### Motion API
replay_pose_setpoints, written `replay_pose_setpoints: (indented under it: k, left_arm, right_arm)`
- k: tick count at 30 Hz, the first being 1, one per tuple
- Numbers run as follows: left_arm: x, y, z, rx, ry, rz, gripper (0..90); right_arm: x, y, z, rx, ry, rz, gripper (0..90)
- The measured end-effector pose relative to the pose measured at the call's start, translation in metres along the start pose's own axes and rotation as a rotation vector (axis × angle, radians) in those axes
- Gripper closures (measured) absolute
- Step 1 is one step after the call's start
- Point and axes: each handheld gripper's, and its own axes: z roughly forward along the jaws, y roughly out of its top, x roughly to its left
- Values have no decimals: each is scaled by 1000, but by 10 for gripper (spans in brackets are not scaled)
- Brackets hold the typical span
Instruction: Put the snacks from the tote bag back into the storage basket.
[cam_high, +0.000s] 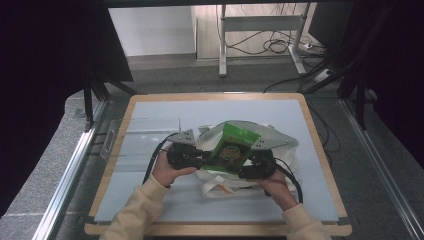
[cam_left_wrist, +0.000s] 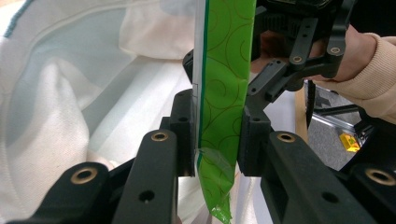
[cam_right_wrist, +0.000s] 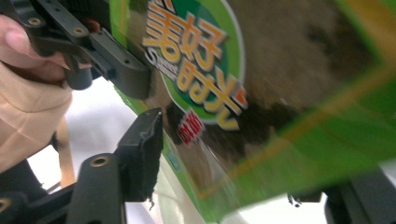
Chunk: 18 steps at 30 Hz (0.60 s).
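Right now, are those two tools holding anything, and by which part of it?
The left tool pinches the green snack bag by its thin side edge, over the white cloth bag. The right tool has the bag's other side between its jaws; whether it grips, I cannot tell.

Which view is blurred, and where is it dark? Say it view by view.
High view: sharp in the middle, but both sides are black and unlit; the table is evenly lit. Left gripper view: crisp on the green packet, with soft shading in the cloth bag. Right gripper view: the packet's print is smeared and soft, worst toward the right.
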Motion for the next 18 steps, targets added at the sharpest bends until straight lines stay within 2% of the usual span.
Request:
replay_pose_setpoints:
  k: [2,4,7,8,12,18]
  left_arm:
    - [0,-1,1,14,4,2,724]
    - [2,-2,3,10,5,-12,719]
    - [4,-4,3,13,10,-11,705]
    - [5,-4,4,14,12,-13,688]
    - [6,-5,4,16,18,-16,668]
    - [6,-5,4,8,19,-14,644]
  right_arm:
    - [-1,0,1,9,7,-4,420]
    - [-2,-1,1,14,11,-6,448]
    - [-3,0,0,17,16,-8,498]
    - [-2,1,-2,14,23,-22,548]
    - [-4,1,-5,14,48,-28,619]
    - [-5,1,-7,5,78,-38,681]
